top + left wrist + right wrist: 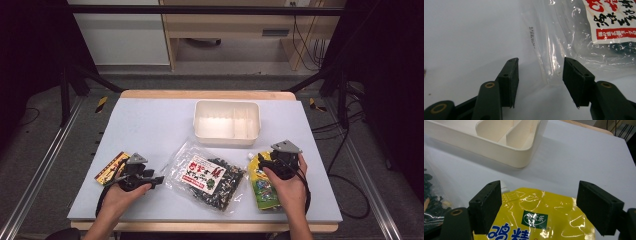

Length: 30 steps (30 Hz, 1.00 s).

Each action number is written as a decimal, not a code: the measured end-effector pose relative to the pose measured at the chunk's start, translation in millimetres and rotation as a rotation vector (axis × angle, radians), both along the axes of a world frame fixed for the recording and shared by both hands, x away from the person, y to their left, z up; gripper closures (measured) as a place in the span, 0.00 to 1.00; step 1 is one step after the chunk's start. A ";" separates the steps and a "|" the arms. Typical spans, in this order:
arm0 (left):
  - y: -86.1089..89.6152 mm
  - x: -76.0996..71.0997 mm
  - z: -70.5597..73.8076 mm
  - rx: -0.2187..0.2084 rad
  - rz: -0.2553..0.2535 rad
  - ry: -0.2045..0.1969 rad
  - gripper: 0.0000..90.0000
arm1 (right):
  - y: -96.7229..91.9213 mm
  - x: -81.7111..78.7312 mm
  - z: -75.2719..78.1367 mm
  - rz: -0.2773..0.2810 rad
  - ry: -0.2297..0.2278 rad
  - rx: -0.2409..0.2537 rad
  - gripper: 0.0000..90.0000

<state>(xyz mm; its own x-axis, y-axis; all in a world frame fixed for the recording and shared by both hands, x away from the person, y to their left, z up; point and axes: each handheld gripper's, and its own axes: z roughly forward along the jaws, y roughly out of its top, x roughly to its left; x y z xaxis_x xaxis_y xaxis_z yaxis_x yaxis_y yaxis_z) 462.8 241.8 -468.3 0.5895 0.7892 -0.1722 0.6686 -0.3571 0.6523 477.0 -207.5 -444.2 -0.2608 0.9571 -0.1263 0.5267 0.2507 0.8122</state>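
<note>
Both claws gape: left claw (pixel 540 80) at one clear bag (pixel 206 176), right claw (pixel 537 207) over one yellow pouch (pixel 539 217).

My left hand (pixel 120 192) comes in from the bottom edge, forearm angled up and to the right, holding the left gripper (pixel 159 180) low and level, its nose turned toward the middle. In the left gripper view (pixel 540 76) its jaws stand partly apart, neither pad pressing on anything. My right hand (pixel 289 187) reaches straight up from the lower edge, wrapped around the right gripper (pixel 265 159), grey plate on top, cable trailing down my wrist. In the right gripper view (pixel 539 206) its jaws stand spread wide.
</note>
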 end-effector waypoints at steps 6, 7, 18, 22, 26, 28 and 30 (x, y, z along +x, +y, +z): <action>-0.7 0.1 -1.1 -0.030 -0.013 0.027 0.59 | 0.5 0.6 -0.7 0.007 0.008 -0.003 0.23; -0.5 0.1 -1.4 -0.027 -0.014 0.027 0.60 | 0.8 0.6 -0.9 0.006 0.010 -0.003 0.23; -5.2 -1.2 1.2 -0.031 -0.035 0.013 0.72 | 1.8 1.3 -1.9 0.013 0.016 -0.008 0.23; -7.1 -0.8 0.1 -0.007 -0.032 0.005 0.76 | 2.3 1.8 -2.3 0.016 0.019 -0.009 0.23; -11.7 -0.4 -0.9 0.047 -0.030 -0.028 0.85 | 3.4 1.8 -2.0 0.019 0.015 -0.008 0.23; -12.2 -0.4 -1.7 0.057 -0.025 -0.033 0.89 | 3.8 1.8 -2.0 0.021 0.014 -0.010 0.23; -11.5 0.2 -2.2 0.071 -0.031 -0.040 0.94 | 4.4 1.8 -2.1 0.019 0.018 -0.007 0.23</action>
<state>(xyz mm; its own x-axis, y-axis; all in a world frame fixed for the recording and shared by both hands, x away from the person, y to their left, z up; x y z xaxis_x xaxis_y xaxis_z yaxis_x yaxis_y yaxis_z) 463.0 230.3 -470.5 0.6189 0.7801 -0.0922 0.6302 -0.4230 0.6510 478.8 -203.1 -446.3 -0.2814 0.9510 -0.1284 0.5359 0.2667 0.8011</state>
